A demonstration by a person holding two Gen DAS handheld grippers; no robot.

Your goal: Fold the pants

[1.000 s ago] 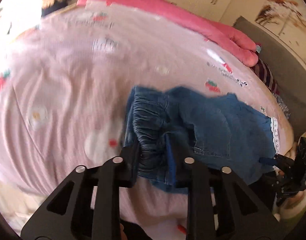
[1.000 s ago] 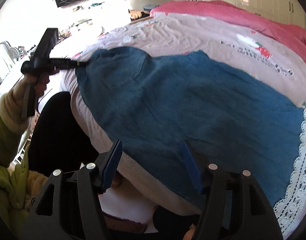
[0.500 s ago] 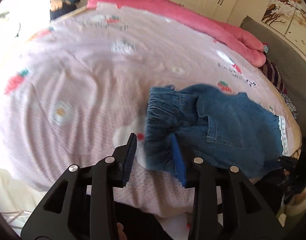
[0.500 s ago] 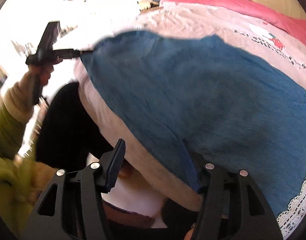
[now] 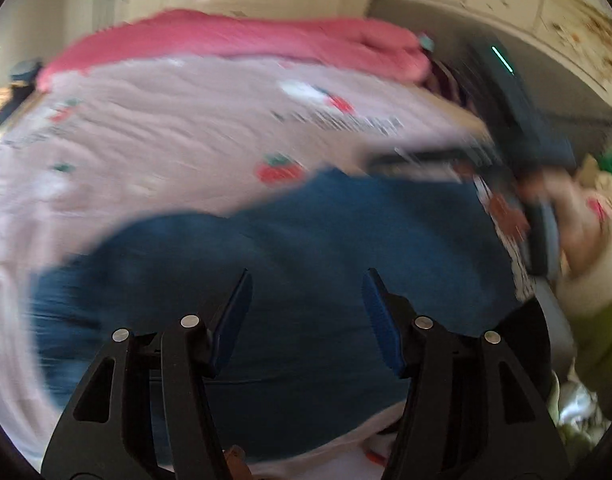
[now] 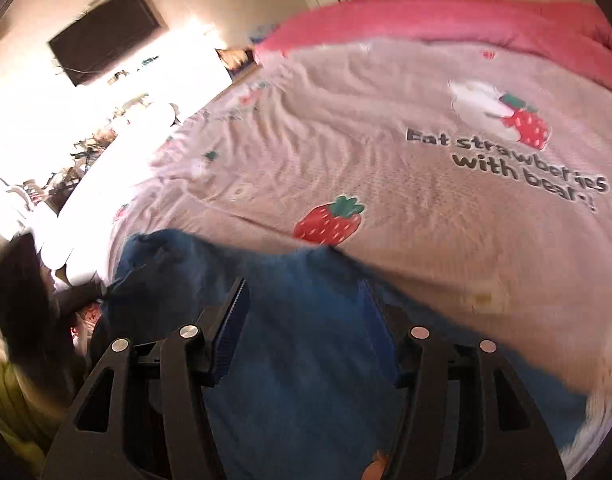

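Denim pants [image 5: 306, 264] flat on bedspread [image 5: 166, 128]; left gripper [image 5: 306, 300] angled down, jaws just opening, empty; right gripper [image 6: 302, 304] angled down, unclenched.

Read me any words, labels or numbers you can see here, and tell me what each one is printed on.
"Eat strawberries with bear..!" stands in dark letters on the pink bedsheet, beside a strawberry print, in the right wrist view.
The same dark lettering shows on the bedsheet in the left wrist view, too blurred to read.
No text shows on the denim pants or on the wall-mounted screen.
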